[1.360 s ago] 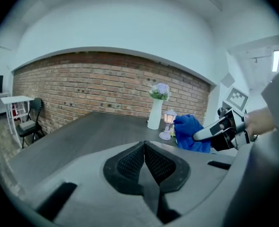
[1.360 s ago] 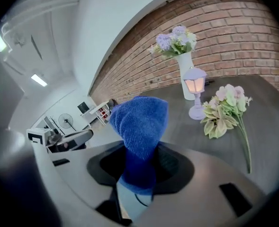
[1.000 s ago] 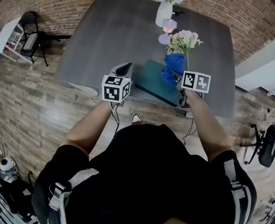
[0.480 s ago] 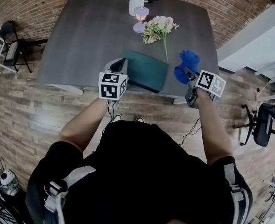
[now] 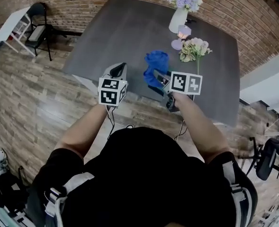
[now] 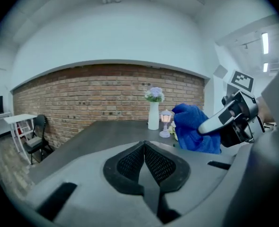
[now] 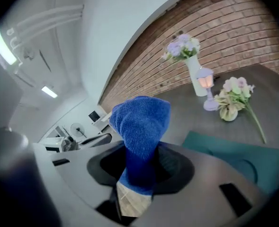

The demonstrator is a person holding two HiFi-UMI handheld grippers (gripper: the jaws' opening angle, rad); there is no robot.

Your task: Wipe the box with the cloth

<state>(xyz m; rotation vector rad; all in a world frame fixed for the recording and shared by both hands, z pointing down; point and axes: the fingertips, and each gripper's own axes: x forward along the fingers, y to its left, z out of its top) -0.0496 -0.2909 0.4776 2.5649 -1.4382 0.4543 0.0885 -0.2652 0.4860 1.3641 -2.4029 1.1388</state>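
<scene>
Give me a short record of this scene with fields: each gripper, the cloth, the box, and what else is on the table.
left gripper: jaws together, nothing between them
right gripper: jaws clamped on the cloth
cloth: blue, bunched, standing up from the jaws
box: teal, flat on the table
table: dark; also vase, small lamp, flower bunch

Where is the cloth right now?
The cloth is clamped in the right tool, raised above the table near the teal box; in the head view it sits centre, right of the left tool.
</scene>
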